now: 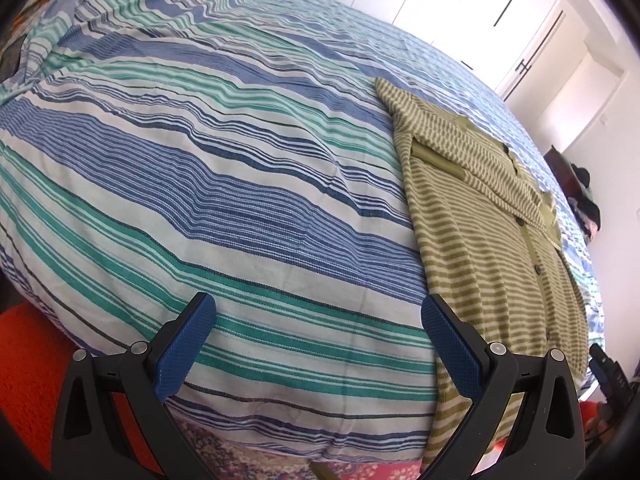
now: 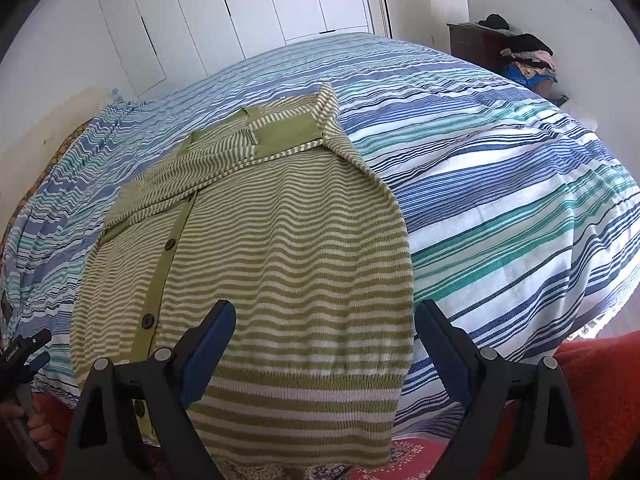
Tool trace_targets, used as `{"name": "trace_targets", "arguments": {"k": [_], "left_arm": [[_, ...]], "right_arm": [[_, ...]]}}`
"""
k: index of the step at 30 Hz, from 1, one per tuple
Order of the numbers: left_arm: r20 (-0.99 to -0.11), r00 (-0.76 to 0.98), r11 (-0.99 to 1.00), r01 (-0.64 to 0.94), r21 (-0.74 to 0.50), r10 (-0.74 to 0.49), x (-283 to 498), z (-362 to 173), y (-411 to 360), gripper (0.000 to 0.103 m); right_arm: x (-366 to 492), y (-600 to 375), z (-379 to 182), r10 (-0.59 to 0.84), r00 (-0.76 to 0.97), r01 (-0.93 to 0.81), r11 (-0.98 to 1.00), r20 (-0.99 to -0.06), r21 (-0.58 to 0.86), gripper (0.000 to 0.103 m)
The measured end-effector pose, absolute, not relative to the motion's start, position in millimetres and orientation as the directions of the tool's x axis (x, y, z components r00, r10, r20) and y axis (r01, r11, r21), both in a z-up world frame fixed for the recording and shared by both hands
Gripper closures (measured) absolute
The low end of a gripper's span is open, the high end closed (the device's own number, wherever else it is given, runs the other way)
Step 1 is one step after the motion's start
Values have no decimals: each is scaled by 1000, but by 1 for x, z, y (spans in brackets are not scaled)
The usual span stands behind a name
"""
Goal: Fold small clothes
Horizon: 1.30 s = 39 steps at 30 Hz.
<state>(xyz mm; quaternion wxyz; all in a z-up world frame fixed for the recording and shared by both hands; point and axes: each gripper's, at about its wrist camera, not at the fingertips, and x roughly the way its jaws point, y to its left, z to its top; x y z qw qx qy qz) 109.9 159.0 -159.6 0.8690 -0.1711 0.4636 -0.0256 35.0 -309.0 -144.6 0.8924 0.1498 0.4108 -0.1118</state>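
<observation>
A green and white striped buttoned cardigan (image 2: 280, 240) lies flat on the striped bedspread (image 2: 500, 184), sleeves folded across its chest, its hem hanging over the near bed edge. In the left wrist view the cardigan (image 1: 492, 240) lies to the right. My left gripper (image 1: 318, 312) is open and empty over the bedspread (image 1: 200, 180), its right finger at the cardigan's left edge. My right gripper (image 2: 324, 316) is open and empty just above the cardigan's lower part.
White wardrobe doors (image 2: 248, 12) stand behind the bed. A dark dresser with piled clothes (image 2: 516, 54) stands at the far right. Red carpet (image 2: 600, 392) lies below the bed's near edge. The other gripper (image 2: 22, 356) shows at the left of the right wrist view.
</observation>
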Motion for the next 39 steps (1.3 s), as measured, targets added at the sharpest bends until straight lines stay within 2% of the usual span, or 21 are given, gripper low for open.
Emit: {"name": "trace_targets", "arguments": {"k": [17,20,25,28,31,33,34,39], "left_arm": [[-811,543,942,-101,-320,-217,108,-163,155,1],[-796,535,915,-98,-392,-284,102,-162,162,1],[-753,487,850,-38,-525,-444,95,-164,163,2],[-719,418,806,58,-589,-555,90,-163,145,2],[-708,302,764,135,-631,-638,85,-169,115,4],[-727,248,768,172,-617,-640,85,-174,97,10],[-743,227,777,188,-601,-630,85,-177,88,13],[-780,198,803,207,-558,-593,86,-186,68,13]], "right_arm": [[37,-311,-145,-70,633,324,928,-771,182,13],[44,-325,-134,-37,642,321,920,-765,224,13],[52,-364,-97,-28,659,252,950,-752,186,13],[53,-383,-94,77,598,160,964,-798,213,13],[51,-392,-116,358,437,19,913,-825,407,13],[47,-390,-137,479,304,-23,868,-823,496,13],[46,-388,-145,499,258,-35,860,-827,508,13],[49,-370,-175,566,144,-71,824,-812,562,13]]}}
